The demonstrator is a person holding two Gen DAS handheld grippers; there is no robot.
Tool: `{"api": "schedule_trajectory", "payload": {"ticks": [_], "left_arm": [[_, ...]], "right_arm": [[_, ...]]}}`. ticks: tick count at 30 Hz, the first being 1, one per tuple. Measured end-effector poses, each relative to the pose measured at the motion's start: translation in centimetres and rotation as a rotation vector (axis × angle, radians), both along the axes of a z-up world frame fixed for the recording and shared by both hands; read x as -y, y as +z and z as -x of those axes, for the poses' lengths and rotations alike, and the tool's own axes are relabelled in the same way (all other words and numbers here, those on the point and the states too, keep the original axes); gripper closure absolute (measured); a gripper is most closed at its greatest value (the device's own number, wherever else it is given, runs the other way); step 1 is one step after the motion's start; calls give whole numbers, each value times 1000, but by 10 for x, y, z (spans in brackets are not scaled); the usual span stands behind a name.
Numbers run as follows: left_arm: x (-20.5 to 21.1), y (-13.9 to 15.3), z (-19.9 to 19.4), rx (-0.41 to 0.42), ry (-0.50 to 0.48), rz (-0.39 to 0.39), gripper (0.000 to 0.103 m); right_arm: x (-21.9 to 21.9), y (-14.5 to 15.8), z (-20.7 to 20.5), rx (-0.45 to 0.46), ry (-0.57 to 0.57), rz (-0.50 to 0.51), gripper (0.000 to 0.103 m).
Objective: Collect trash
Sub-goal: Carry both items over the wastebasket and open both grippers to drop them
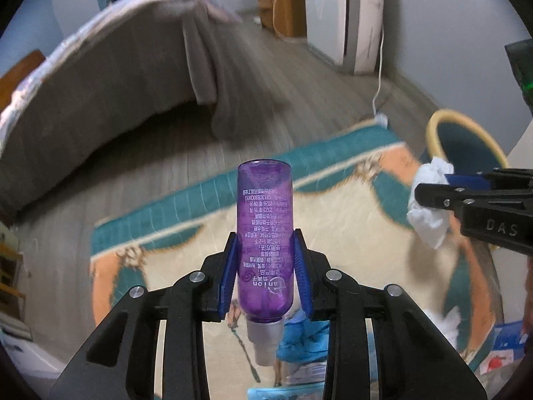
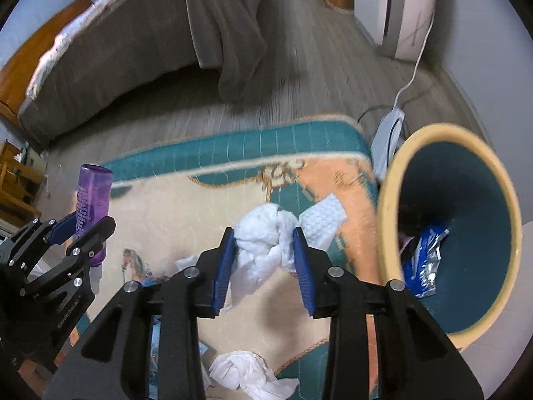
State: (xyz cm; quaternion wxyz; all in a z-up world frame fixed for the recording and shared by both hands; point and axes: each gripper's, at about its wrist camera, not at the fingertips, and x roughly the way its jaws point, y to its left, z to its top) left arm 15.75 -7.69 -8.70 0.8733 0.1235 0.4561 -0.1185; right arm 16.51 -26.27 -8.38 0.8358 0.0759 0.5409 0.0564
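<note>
Left claw (image 1: 265, 266) pinching a purple bottle (image 1: 265, 240) by its lower body, blue pads pressed on both sides; held up in the air above the patterned rug (image 1: 206, 243). Right claw (image 2: 265, 260) clamped on a crumpled white tissue (image 2: 266, 243), also aloft, just beside the yellow-rimmed bin (image 2: 386, 200), which already holds a blue and silver wrapper (image 2: 424, 266).

Bottle's long axis running straight along the claw's fingers: flat base pointing forward and away, white cap (image 1: 265, 336) pointing back toward the wrist. Upside down, in effect.

Likely risks from here:
- Smooth round plastic between 2 narrow pads: could twist or slide out on a fast swing toward the bin.
- Most of the bottle projecting past the fingertips: base could strike the bin rim and lever loose.
- Tissue gripped only through its middle, a loose flap hanging out on the right: could snag the rim or tear free and land on the rug.
- Both claws heading for 1 opening: could collide near the rim.

More tissue (image 2: 246, 373) left on the rug below.
</note>
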Motion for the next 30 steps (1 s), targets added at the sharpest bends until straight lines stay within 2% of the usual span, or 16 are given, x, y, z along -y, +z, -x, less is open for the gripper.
{"api": "schedule_trajectory", "payload": {"ticks": [3,6,10,16,21,30], "left_arm": [[2,22,10,40,-5,59,70],[9,36,18,69,-20,79,70],[21,49,30,74,-30,126,70],[51,46,39,73,-87,116,70],[75,37,43,58,-131,95,70],[103,27,43,47,-178,70,70]], "right_arm": [[10,11,8,28,-11,-9,69],[22,22,16,51,-19,3,69],[45,33,29,71,-63,7,69],[72,40,40,78,-107,51,69],[100,43,47,74,-169,14,69],[124,34,51,58,-192,8,69]]}}
